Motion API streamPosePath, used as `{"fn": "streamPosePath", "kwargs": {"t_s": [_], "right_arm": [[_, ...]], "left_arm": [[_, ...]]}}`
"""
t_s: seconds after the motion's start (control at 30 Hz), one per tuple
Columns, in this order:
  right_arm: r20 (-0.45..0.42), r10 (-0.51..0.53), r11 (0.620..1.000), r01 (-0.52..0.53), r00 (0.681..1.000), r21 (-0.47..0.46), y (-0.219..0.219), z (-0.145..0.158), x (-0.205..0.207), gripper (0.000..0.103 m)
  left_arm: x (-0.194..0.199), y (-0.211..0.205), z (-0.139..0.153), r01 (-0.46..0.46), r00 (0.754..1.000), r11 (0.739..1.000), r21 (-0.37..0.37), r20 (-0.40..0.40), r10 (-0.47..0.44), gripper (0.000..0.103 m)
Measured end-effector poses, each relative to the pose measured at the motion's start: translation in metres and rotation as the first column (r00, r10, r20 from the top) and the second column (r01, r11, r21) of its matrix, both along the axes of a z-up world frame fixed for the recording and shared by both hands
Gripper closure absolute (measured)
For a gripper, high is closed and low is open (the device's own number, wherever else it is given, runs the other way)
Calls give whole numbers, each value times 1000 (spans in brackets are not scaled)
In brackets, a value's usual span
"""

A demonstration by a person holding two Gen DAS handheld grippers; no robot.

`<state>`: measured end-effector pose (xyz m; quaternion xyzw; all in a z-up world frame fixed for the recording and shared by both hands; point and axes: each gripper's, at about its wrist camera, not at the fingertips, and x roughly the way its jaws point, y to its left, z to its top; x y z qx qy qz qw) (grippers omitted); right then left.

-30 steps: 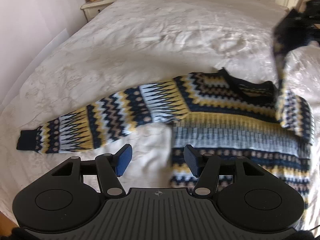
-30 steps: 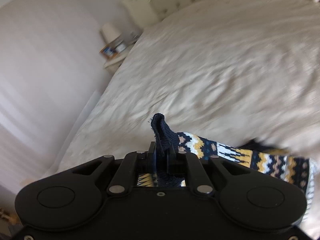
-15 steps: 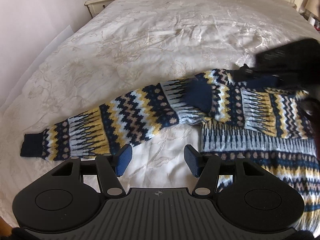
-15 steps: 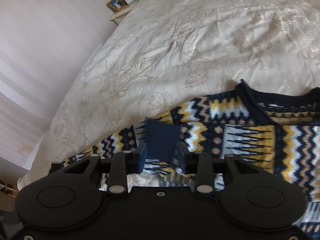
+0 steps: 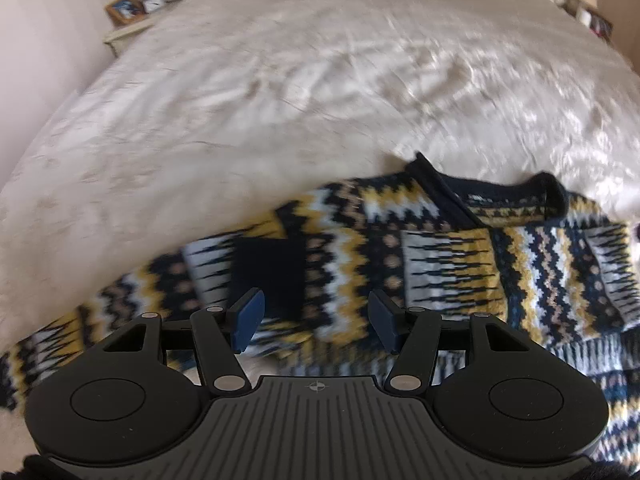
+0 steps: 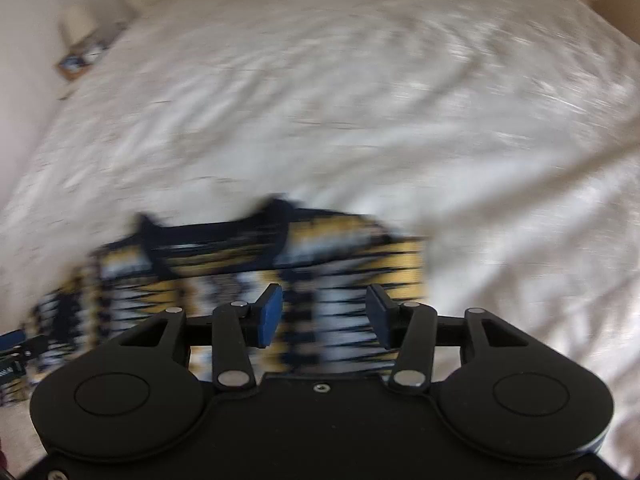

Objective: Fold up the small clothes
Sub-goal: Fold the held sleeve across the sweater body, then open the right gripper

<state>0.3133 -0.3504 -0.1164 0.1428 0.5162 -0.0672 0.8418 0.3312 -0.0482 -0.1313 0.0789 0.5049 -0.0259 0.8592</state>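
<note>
On the bed (image 5: 280, 92), my left hand-held gripper (image 5: 316, 322) hangs half-open and empty over the sweater's (image 5: 440, 264) outstretched sleeve (image 5: 168, 292), whose length runs leftward, nearest me.

Blurred sweater (image 6: 248, 280) beyond parted jaws

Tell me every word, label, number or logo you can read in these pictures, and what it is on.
No text reads clearly.
Left gripper body: a small round crosshair mark, no letters.
Clock on the nightstand: face too small to read.
Picture frame: too small and blurred.
Sweater: knitted pattern only, no words.
Right wrist view: motion-blurred; a white mark at its left edge is illegible.
</note>
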Motion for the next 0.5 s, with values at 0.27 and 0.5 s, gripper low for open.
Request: {"fn": "streamPosePath", "kwargs": {"t_s": [0.27, 0.5], "right_arm": [[-38, -33, 999, 34, 999, 14, -47, -38, 20, 38], [-59, 54, 994, -48, 997, 100, -47, -64, 30, 91]], "left_arm": [[15, -20, -81, 23, 986, 998, 58, -169, -13, 45], [11, -20, -68, -11, 988, 999, 45, -151, 18, 47]]}}
